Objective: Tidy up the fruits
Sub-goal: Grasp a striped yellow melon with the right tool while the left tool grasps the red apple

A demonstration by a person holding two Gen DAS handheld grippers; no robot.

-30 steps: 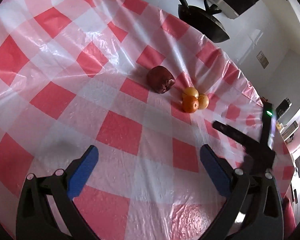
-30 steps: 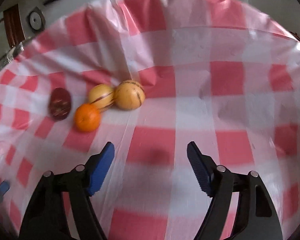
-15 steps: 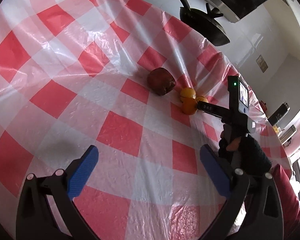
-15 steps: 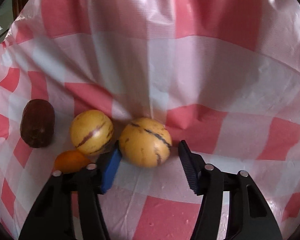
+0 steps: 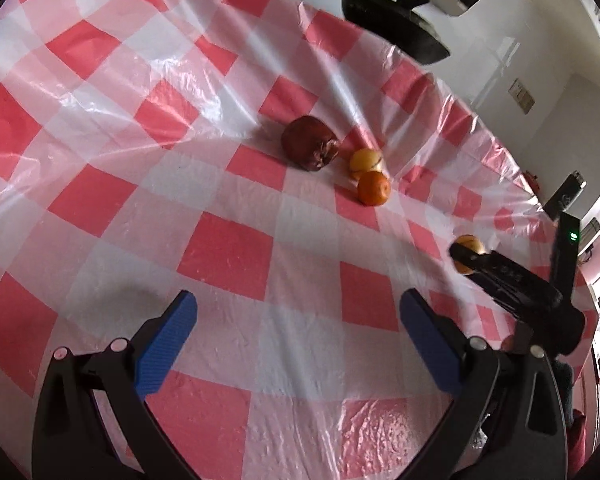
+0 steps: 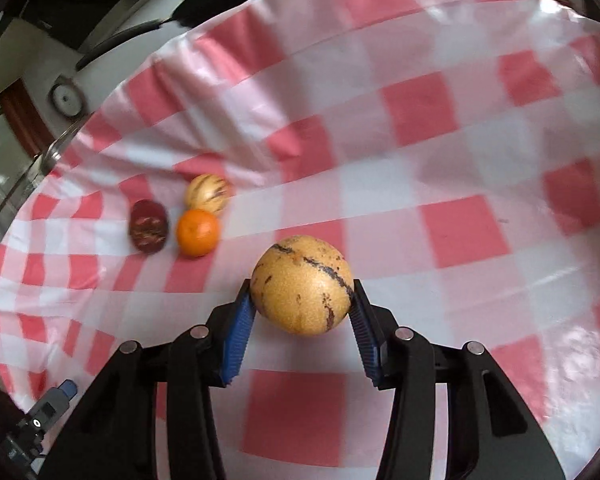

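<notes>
Gripping a yellow, dark-streaked round fruit [image 6: 302, 284] between its blue pads, the right gripper [image 6: 300, 312] is holding it above the red-and-white checked tablecloth [image 6: 440, 168], both pads pressing on its sides. Farther off on the cloth, a second streaked yellow fruit [image 6: 208, 193] is lying against an orange [image 6: 197, 232], with a dark red fruit [image 6: 148, 226] just beside them. The left gripper [image 5: 298, 332] is hanging over bare cloth, its jaws standing wide apart with nothing between them, well apart from the three fruits.
</notes>
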